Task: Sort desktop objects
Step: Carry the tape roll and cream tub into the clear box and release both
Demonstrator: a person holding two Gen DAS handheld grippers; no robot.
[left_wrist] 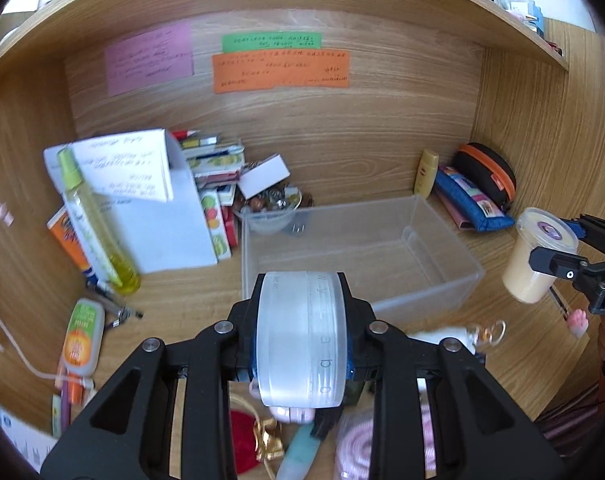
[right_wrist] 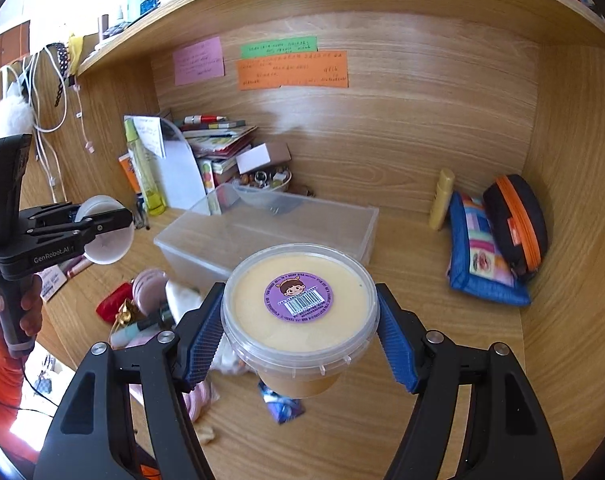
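Note:
My left gripper point(left_wrist: 302, 336) is shut on a frosted round jar point(left_wrist: 302, 336), held on its edge above the desk; from the right wrist the same jar point(right_wrist: 106, 232) shows at the left in that gripper point(right_wrist: 102, 226). My right gripper point(right_wrist: 300, 320) is shut on a cream-filled tub point(right_wrist: 300, 304) with a clear lid and a purple sticker, its blue pads point(right_wrist: 204, 344) pressing the tub's sides. The tub point(left_wrist: 540, 254) hangs at the right edge of the left wrist view. An empty clear plastic bin point(left_wrist: 442, 256) point(right_wrist: 334, 216) sits on the desk beyond both.
Books, a white box point(left_wrist: 162, 216) and a yellow-green spray bottle point(left_wrist: 94, 228) crowd the back left, with a bowl of trinkets point(left_wrist: 274, 204) behind the bin. A yellow tube point(right_wrist: 442, 200), blue pouch point(right_wrist: 478, 256) and black-orange case point(right_wrist: 518, 224) line the right wall. Small clutter lies at the desk's front.

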